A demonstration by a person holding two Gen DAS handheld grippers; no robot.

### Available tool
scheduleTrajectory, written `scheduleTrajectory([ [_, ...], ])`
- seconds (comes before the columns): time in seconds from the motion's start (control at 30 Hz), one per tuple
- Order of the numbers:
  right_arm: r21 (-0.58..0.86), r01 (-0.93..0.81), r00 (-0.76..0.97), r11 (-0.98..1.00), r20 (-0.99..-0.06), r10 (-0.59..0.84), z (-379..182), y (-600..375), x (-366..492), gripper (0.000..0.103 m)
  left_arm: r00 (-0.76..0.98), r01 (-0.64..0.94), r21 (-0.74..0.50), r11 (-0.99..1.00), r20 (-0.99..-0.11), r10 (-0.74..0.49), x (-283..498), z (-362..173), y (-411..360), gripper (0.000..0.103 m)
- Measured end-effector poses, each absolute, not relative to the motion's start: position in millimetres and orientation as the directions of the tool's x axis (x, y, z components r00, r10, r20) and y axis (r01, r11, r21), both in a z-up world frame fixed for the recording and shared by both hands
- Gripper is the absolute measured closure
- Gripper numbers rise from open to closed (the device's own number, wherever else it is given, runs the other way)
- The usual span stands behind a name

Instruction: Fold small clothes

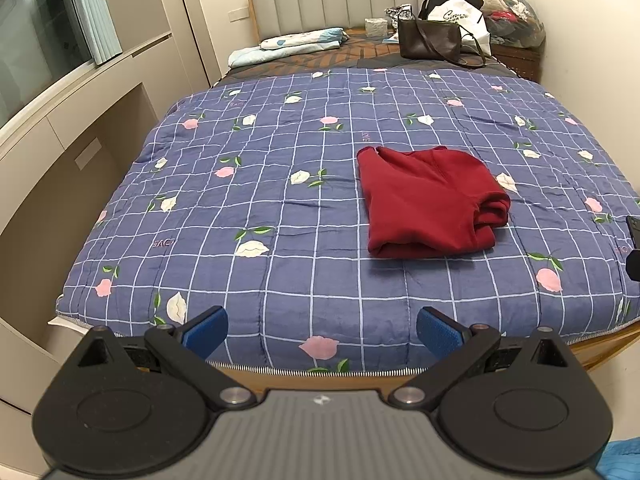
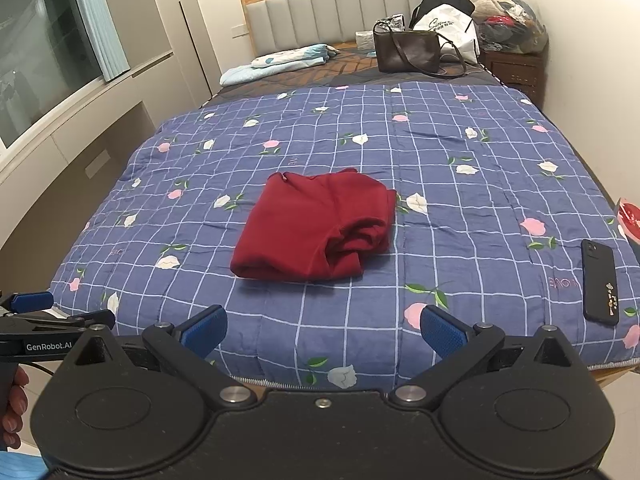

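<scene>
The red garment (image 1: 430,200) lies folded into a compact bundle on the blue checked quilt (image 1: 280,208) of the bed, right of centre in the left wrist view and near centre in the right wrist view. Its right end is bunched in loose rolls; what kind of garment it is cannot be made out.

The left tool (image 1: 322,330) is held above the foot edge of the bed, fingers spread wide, gripping nothing. The right tool (image 2: 323,330) stands likewise spread and empty, well short of the garment.

A black phone (image 2: 599,282) lies on the quilt near its right edge; in the left wrist view it is cut off by the frame. A reddish object at the right border is only partly visible. At the headboard end are a brown handbag (image 2: 404,50), a white bag (image 2: 448,28) and folded light-blue bedding (image 2: 280,60). Nothing lies between the tools and the garment.
</scene>
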State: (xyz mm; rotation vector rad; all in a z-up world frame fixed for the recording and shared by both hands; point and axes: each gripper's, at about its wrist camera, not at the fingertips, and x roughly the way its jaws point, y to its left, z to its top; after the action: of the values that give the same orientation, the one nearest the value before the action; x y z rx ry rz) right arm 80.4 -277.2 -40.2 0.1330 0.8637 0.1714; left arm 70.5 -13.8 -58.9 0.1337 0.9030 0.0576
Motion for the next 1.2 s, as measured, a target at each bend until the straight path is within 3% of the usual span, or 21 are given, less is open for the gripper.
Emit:
scheduleTrajectory([
  [1.2, 0.188, -0.087, 0.638, 0.978, -0.744, 0.199, -40.8, -281.3, 77.1, 0.001, 0.603, 0.007, 0.147, 0.989, -0.79, 0.113, 69.2, -62.0, -18.2, 0.0],
])
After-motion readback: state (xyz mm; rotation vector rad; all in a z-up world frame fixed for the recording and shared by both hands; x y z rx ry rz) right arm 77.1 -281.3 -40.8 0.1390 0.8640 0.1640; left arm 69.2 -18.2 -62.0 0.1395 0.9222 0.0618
